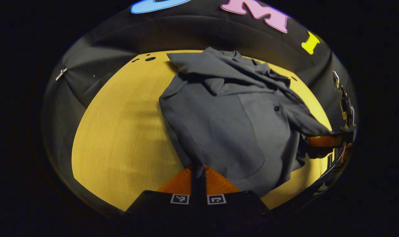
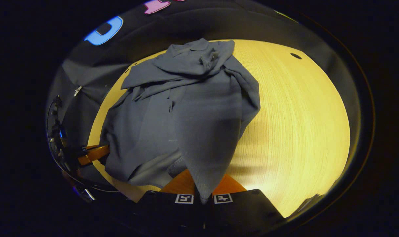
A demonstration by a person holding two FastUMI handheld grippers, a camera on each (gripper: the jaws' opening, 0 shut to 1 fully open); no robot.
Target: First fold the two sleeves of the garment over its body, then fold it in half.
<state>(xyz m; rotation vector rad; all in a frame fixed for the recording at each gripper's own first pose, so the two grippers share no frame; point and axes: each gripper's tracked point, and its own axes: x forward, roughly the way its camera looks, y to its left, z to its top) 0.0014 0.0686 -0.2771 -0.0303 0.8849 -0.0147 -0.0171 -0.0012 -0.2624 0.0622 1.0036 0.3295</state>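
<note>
Yellow wooden table [image 1: 120,131] under a grey shirt [image 1: 225,125]. Left gripper [image 1: 198,179] clamped on its hem; right gripper [image 2: 202,189] pinching a lifted fold.

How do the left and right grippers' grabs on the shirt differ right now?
The left gripper pinches a thin edge of the grey shirt; the right gripper holds a broad cone of cloth that drapes over its fingers. By the left gripper the shirt lies nearly flat on the wooden table; by the right it is lifted into a tent. Both are shut on fabric.
</note>
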